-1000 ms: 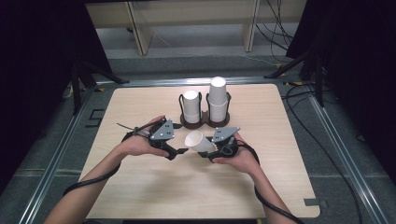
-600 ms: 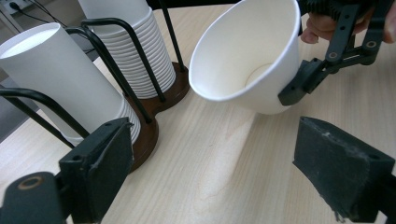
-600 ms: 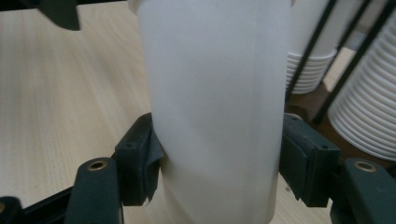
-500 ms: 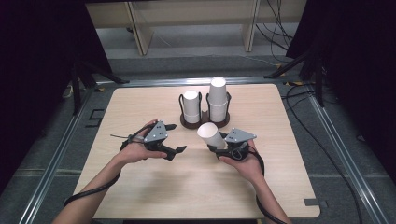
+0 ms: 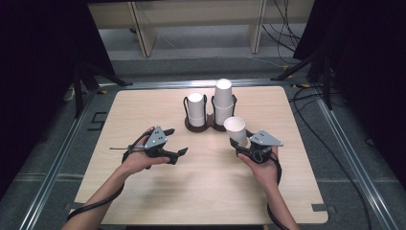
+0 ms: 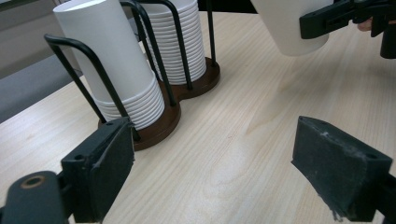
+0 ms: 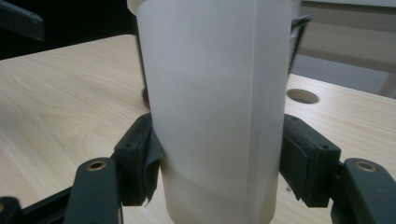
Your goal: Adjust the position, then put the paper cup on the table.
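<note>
- The right gripper [image 5: 238,142] had its fingers [image 7: 140,163] clamped on a white paper cup [image 5: 235,129], held upright above the worktop [image 5: 201,187], just beside the cup rack [image 5: 209,125].
- The left gripper [image 5: 176,154] hovered with fingers [image 6: 100,163] apart, holding nothing.

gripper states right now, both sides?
Left gripper: open, nothing between its jaws, above the table.
Right gripper: shut on the white paper cup, mouth up.

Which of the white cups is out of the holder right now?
The single cup clamped in the right gripper, mouth up, right of the holder; the others sit stacked upside down in it.
</note>
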Demonstrator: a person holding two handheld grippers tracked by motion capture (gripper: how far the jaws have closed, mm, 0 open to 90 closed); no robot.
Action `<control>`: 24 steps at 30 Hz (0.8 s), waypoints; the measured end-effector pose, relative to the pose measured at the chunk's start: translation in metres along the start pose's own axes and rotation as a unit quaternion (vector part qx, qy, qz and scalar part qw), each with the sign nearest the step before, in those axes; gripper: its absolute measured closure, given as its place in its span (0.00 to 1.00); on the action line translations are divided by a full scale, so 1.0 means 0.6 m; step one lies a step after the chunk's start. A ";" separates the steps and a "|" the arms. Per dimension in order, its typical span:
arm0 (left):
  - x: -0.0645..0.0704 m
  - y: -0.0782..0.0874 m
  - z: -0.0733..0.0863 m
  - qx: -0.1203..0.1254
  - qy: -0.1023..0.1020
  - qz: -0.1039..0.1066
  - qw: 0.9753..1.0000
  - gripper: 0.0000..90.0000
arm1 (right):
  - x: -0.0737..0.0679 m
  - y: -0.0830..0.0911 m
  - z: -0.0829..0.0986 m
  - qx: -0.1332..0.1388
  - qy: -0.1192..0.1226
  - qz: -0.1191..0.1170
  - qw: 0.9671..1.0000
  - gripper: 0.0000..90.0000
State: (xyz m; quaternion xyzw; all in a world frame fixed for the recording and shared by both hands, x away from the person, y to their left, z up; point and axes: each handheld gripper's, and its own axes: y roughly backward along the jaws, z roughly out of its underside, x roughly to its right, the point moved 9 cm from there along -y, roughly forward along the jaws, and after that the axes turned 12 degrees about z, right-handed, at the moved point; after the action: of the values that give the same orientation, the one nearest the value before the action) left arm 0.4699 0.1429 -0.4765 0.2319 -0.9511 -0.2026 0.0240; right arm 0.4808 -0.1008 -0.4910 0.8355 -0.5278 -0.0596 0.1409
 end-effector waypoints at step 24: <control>-0.019 0.025 0.046 0.027 0.046 -0.059 0.997 0.14 | 0.083 0.012 0.011 0.010 -0.035 0.080 0.996 0.39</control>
State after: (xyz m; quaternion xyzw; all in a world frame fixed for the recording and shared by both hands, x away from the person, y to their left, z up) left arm 0.4700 0.1707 -0.4955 0.2973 -0.9387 -0.1671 0.0496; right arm 0.4948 -0.1494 -0.4926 0.7896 -0.5978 -0.0723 0.1178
